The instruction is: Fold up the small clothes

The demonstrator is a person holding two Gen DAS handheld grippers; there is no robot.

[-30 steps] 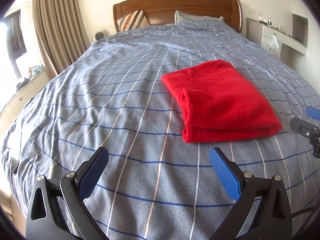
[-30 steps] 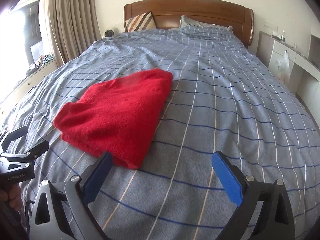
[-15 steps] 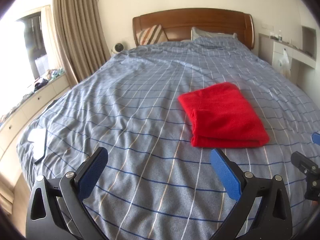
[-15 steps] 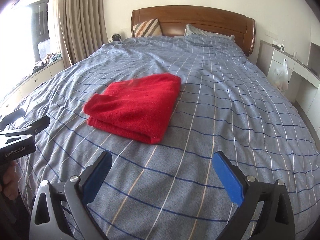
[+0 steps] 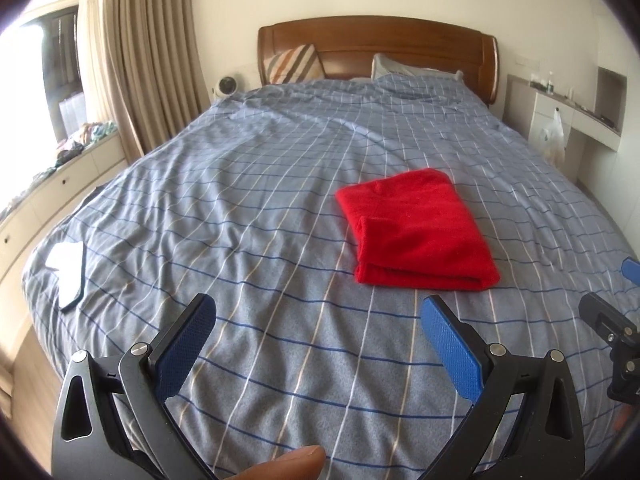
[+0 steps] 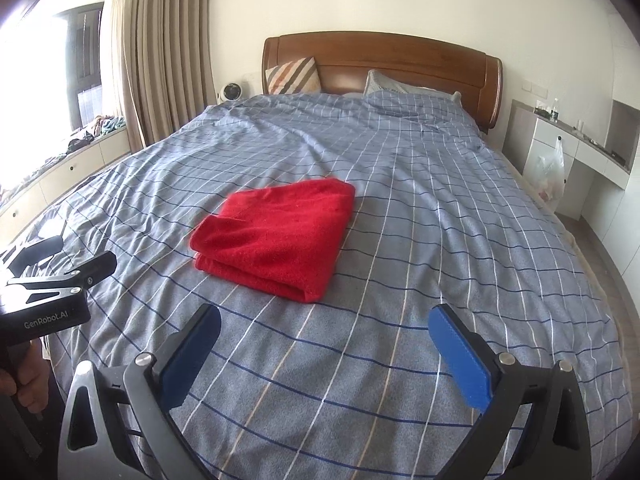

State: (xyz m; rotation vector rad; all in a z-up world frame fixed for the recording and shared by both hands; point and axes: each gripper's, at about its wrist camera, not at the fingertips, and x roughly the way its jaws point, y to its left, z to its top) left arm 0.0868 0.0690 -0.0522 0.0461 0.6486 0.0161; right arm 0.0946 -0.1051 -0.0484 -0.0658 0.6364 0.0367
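Observation:
A red garment (image 5: 416, 228) lies folded into a neat rectangle on the blue checked bed cover (image 5: 248, 200); it also shows in the right wrist view (image 6: 276, 236). My left gripper (image 5: 318, 320) is open and empty, held back above the near part of the bed, short of the garment. My right gripper (image 6: 324, 330) is open and empty, also well short of the garment. Each gripper shows at the edge of the other's view.
A white cloth item (image 5: 66, 270) lies at the bed's left edge. A wooden headboard (image 6: 380, 60) and pillows stand at the far end. Drawers with clothes (image 6: 92, 128) run along the left wall, white cabinets (image 6: 576, 168) along the right.
Both grippers have drawn back and risen away from the folded red garment, which now looks smaller and farther. Both stay open. The garment has not moved.

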